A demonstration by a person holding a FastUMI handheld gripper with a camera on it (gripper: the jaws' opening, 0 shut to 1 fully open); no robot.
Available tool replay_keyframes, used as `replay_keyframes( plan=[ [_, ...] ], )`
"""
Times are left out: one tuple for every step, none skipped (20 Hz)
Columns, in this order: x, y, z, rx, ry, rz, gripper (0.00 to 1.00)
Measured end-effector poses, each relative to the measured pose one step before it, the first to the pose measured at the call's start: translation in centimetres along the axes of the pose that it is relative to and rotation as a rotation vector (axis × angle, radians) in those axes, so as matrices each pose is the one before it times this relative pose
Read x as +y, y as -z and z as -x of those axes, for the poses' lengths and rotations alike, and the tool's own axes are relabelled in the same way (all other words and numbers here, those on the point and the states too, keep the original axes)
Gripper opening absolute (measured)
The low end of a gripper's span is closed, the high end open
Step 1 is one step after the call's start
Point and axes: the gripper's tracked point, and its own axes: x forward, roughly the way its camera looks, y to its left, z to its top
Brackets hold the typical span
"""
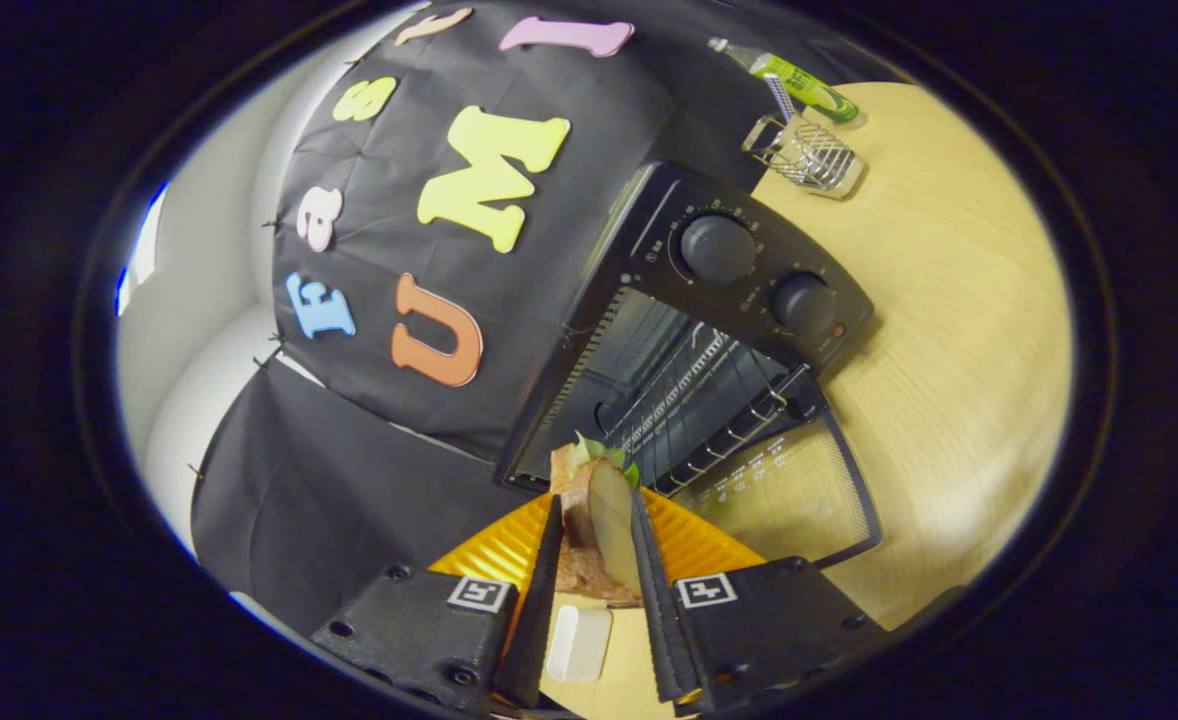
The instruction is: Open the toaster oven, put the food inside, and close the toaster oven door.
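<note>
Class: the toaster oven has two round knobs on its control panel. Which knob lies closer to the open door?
The knob beside the small red light, on the panel end by the open door; the other knob sits farther away.

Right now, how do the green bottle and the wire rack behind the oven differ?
The green plastic bottle is solid and lies on its side; the silver wire rack is see-through and stands upright, nearer the black toaster oven. Both rest on the wooden table. The claw grips the sandwich.
</note>
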Motion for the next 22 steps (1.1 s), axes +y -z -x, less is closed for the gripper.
replay_keyframes(
  plan=[
    [0.121,0.217,-0.015,0.01043,-0.00410,0.00761,0.51],
    [-0.002,0.125,0.040,0.00441,-0.00321,-0.00135,0.56],
    [0.025,-0.026,0.142,0.00200,-0.00360,-0.00032,0.60],
    [0.001,-0.081,-0.035,-0.00188,-0.00165,-0.00003,0.61],
    [-0.025,0.102,0.100,0.00170,-0.00370,0.00483,0.62],
    [0.273,-0.090,0.050,-0.00090,-0.01274,-0.00863,0.62],
    [-0.032,0.106,-0.040,0.00691,0.00668,-0.00113,0.64],
    [-0.681,-0.062,-0.171,-0.00213,0.01426,0.01250,0.66],
    [-0.509,0.369,-0.379,0.01186,0.01491,0.01069,0.68],
    [-0.436,0.426,-0.141,0.00897,0.01113,0.00873,0.68],
    [-0.516,0.256,-0.501,0.00569,0.01002,0.00703,0.69],
    [-0.405,0.402,-0.452,0.01594,0.01130,-0.00113,0.69],
    [-0.360,0.523,0.160,0.03244,0.01163,-0.00290,0.68],
    [-0.279,-0.016,-0.133,0.00816,0.00189,-0.03772,0.64],
    [0.364,0.209,-0.346,0.00144,-0.01719,-0.05318,0.51],
    [-0.128,-0.739,-0.008,-0.00829,-0.01067,-0.03661,0.38],
    [0.289,-0.598,-0.218,-0.01700,-0.02080,-0.03682,0.33],
    [0.462,-0.529,-0.003,-0.01458,-0.02529,-0.03471,0.31],
    [0.685,-0.793,-0.005,-0.02285,-0.03051,-0.04119,0.29],
    [0.568,-1.130,-0.324,-0.04100,-0.02395,-0.04667,0.29],
    [0.369,-0.789,-0.377,-0.02656,-0.01727,-0.03798,0.29],
    [0.587,-0.607,-0.544,-0.01983,-0.02485,-0.02874,0.29]
  ],
)
